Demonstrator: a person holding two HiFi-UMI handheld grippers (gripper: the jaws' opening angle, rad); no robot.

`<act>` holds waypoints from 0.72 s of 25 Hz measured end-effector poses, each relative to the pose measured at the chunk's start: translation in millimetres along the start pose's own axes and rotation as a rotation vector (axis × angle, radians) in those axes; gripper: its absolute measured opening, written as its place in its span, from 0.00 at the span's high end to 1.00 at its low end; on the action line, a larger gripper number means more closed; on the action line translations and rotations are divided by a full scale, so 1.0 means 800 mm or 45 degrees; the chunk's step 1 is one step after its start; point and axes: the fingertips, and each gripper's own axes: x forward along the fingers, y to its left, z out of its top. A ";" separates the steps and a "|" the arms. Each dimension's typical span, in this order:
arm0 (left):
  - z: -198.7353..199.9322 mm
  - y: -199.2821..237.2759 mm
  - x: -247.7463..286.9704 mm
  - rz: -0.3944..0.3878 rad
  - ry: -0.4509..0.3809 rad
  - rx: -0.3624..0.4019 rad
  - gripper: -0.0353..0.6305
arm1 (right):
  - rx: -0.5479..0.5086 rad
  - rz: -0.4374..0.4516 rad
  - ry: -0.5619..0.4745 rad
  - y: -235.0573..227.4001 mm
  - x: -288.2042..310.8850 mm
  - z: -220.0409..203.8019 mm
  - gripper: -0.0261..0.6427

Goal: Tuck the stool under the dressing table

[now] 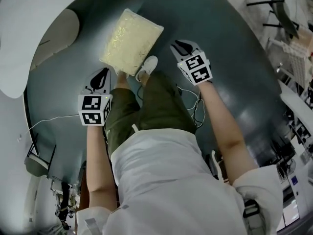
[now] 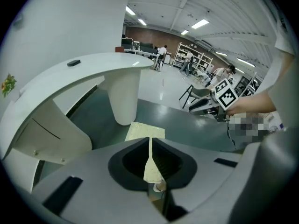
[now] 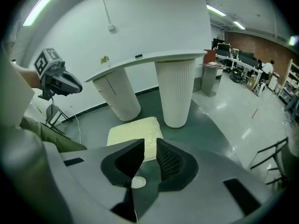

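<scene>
Now the stool (image 1: 131, 40) is lying on the floor (image 1: 234, 58) just ahead, between both tongs, near the table (image 1: 14, 43); left tongs (image 1: 100, 76) clenching empty, right tongs (image 1: 183, 47) gaping slightly, empty.

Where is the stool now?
In the head view, upper centre, the stool stands on the floor just ahead of the person's shoe, not yet under the dressing table.

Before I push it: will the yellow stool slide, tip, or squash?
The stool looks low and broad beside the table leg, so it probably won't tip. The green floor looks smooth with a sheen, so it should likely slide. Its top looks plush, so it may give under pressure; its base is not visible.
</scene>
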 end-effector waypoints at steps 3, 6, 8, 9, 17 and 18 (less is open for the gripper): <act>-0.027 0.007 0.022 0.013 0.039 -0.027 0.92 | -0.042 0.033 0.050 -0.007 0.033 -0.013 0.83; -0.060 0.013 0.044 0.028 0.090 -0.033 0.88 | -0.096 0.068 0.106 -0.009 0.068 -0.033 0.81; -0.084 0.016 0.060 0.033 0.123 -0.057 0.83 | -0.136 0.080 0.144 -0.013 0.093 -0.046 0.80; -0.096 0.017 0.068 0.032 0.141 -0.078 0.82 | -0.153 0.083 0.162 -0.015 0.104 -0.051 0.79; -0.179 0.015 0.134 0.010 0.256 -0.229 0.69 | -0.255 0.097 0.228 -0.033 0.181 -0.079 0.77; -0.188 0.012 0.143 -0.006 0.276 -0.237 0.68 | -0.274 0.099 0.237 -0.034 0.189 -0.084 0.76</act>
